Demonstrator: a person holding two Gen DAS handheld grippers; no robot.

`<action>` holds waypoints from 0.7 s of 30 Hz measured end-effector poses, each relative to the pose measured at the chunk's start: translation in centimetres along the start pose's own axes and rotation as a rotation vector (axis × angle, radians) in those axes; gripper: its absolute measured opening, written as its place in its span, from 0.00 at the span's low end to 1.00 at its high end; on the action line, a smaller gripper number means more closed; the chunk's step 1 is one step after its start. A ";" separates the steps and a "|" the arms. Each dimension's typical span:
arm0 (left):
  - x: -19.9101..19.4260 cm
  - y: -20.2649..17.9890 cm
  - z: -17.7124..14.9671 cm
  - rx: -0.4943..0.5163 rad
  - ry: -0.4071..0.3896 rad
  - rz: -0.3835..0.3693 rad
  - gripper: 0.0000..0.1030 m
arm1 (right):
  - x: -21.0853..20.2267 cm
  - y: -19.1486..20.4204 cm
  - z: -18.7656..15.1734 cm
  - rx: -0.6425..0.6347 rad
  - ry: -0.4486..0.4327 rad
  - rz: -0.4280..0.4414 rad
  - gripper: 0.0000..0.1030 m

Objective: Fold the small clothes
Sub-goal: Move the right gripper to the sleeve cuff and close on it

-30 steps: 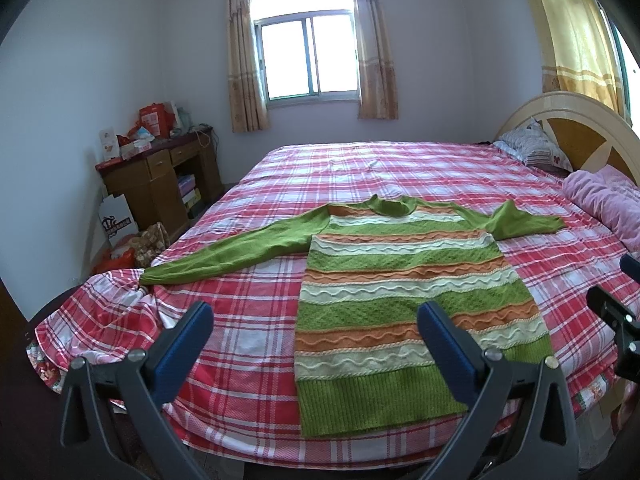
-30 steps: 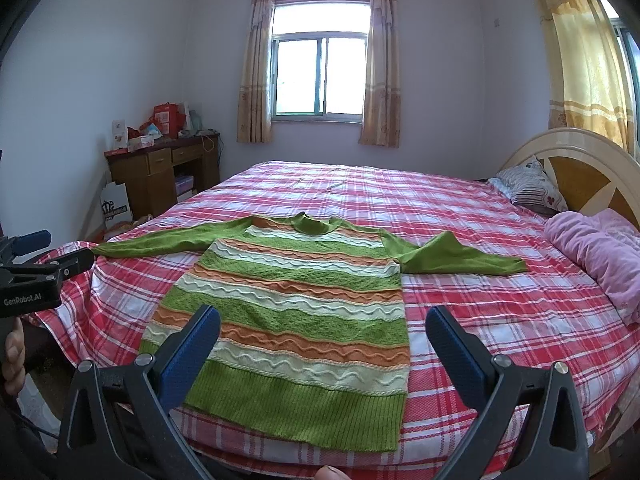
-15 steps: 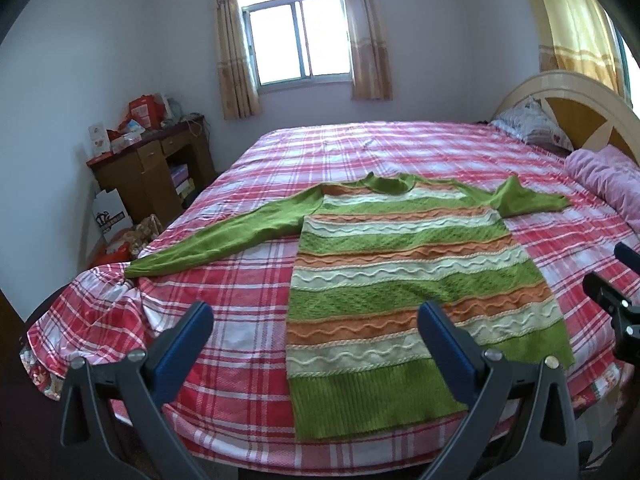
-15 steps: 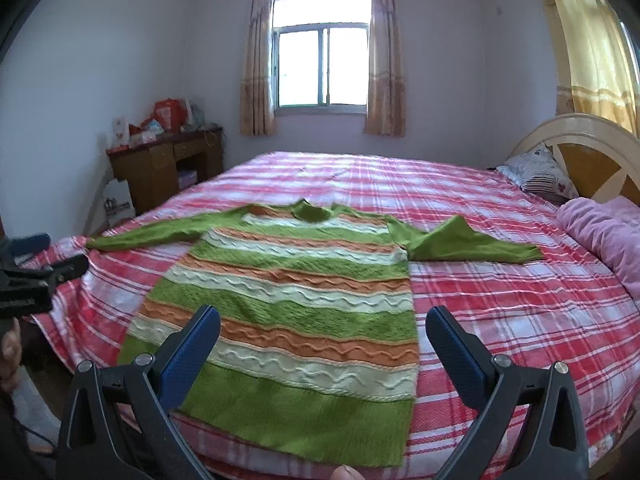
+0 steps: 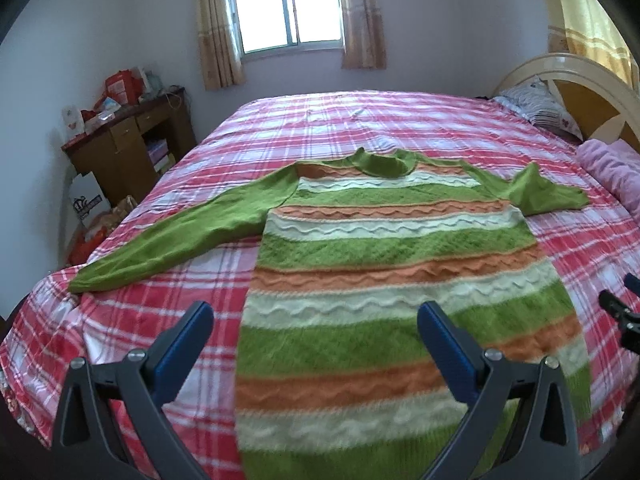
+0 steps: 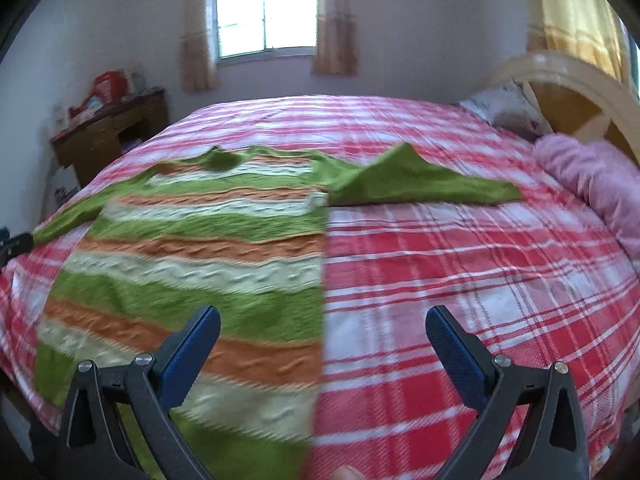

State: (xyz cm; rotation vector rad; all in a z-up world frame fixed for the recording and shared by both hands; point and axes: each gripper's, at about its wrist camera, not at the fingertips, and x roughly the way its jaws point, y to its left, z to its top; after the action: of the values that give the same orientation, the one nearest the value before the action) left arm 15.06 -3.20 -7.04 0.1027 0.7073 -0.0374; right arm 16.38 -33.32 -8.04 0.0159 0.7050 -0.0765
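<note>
Sweater (image 5: 384,280) nearer than before, both grippers lower, fingers (image 6: 192,344) spread

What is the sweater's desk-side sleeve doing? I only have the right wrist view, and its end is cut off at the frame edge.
Observer: The desk-side sleeve lies stretched out flat, not folded in. Its cuff is near the corner of the bedspread.
Operator: Is the left tool gripping anything?
Observer: No. The left tool is open and empty, pointing at the lower part of the sweater.
</note>
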 end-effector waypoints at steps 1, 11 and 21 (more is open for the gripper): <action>0.6 -0.3 0.3 0.004 0.000 0.009 1.00 | 0.6 -0.9 0.3 0.018 0.010 -0.004 0.99; 8.2 -2.6 2.5 0.065 0.005 0.100 1.00 | 7.3 -12.4 3.3 0.234 0.069 -0.056 0.89; 14.1 -0.4 5.6 -0.032 0.054 0.178 1.00 | 13.1 -21.6 7.0 0.374 0.117 -0.136 0.73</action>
State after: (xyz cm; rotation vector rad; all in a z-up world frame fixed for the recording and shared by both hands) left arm 29.36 -4.19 -12.01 0.1365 0.7502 0.1477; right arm 29.18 -55.98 -10.96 0.3328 0.8003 -0.3397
